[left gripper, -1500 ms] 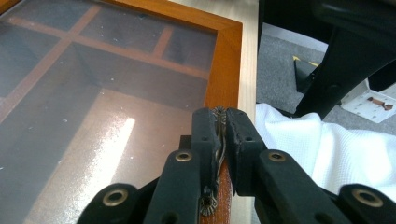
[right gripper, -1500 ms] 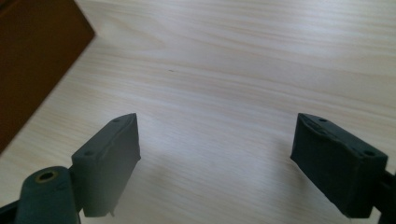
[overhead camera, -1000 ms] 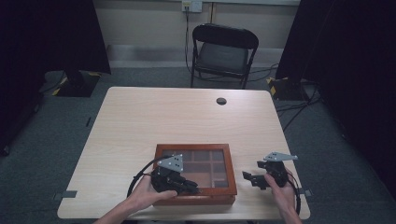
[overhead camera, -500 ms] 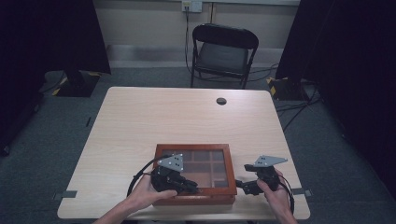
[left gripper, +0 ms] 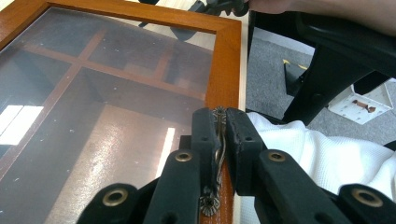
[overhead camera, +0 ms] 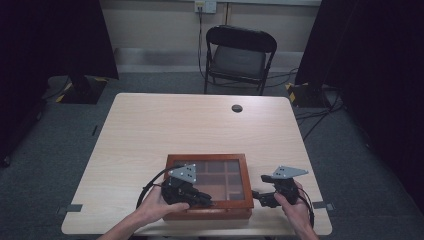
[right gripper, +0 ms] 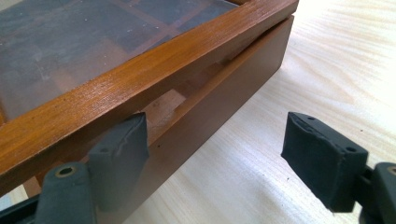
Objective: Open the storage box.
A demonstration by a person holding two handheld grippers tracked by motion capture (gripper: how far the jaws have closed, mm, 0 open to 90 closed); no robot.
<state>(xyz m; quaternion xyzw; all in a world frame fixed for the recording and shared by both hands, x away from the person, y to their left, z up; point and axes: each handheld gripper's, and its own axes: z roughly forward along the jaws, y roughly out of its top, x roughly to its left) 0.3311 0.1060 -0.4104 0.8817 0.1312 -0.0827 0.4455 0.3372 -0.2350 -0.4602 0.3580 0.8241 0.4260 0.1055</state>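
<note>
— what's in front of you, biggest first?

— the table (overhead camera: 150, 130), pale wood, with a small dark round thing (overhead camera: 237, 108) far out near its back edge. then the wooden box (overhead camera: 209, 214), sitting at my near edge of the table, about the middle. it has a glass lid (left gripper: 93, 93) in an orange-brown frame, and through the glass i see wooden dividers.

— is the lid down?

— not fully. in the right gripper view the lid frame stands a little off the box body at the side, with a narrow gap between them.

— and your claws?

— my left gripper (left gripper: 219, 140) is pinched tight on the small metal handle (left gripper: 218, 154) at the front edge of the lid; the pads press it from both sides. my right gripper (right gripper: 224, 149) is at the box's right side, low to the table. its jaws have just been closing but stand apart. one pad (right gripper: 122, 140) lies against the box just under the lid frame, the other hangs over bare table, clear of the box. nothing is gripped there.
</note>
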